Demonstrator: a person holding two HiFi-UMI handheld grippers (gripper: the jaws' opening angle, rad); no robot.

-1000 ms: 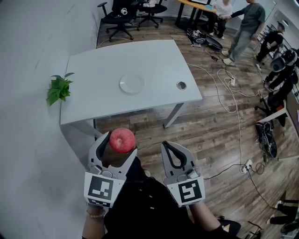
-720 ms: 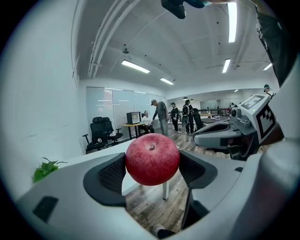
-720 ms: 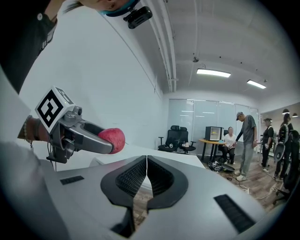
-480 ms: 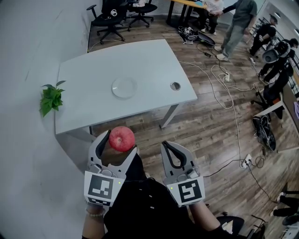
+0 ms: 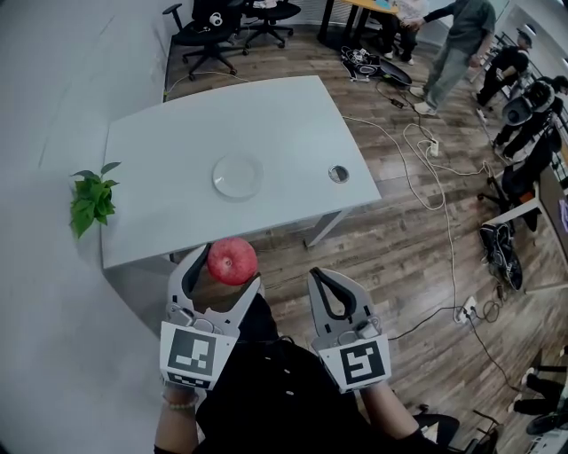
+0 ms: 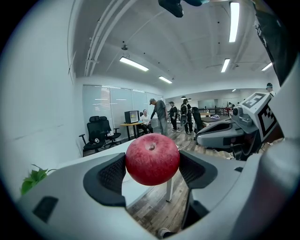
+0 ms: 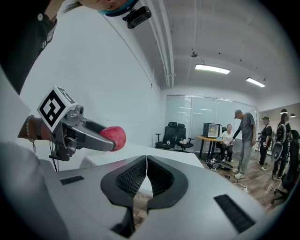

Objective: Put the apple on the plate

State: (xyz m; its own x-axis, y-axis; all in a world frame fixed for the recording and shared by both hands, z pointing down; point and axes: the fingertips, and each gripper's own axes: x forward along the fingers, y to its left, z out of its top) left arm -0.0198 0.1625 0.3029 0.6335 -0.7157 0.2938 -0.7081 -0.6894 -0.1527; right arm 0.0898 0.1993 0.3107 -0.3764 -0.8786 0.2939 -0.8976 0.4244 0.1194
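Left gripper (image 5: pixel 229 268): jaws clamped on the red apple (image 5: pixel 232 261), held over the wood floor (image 5: pixel 399 253), just short of the table's near edge. Right gripper (image 5: pixel 330 289) beside it: jaws pressed together, nothing between. White table (image 5: pixel 160 146) ahead. Clear plate (image 5: pixel 237 176) near its middle, well apart from the apple. Green plant (image 5: pixel 90 200) at the table's left. Black office chairs (image 5: pixel 209 27) beyond.

Glossy, faintly speckled skin on the apple (image 6: pixel 152 159); smooth matt white table (image 5: pixel 160 199); clear glassy plate (image 5: pixel 237 176); wood-plank floor (image 5: pixel 399 239)
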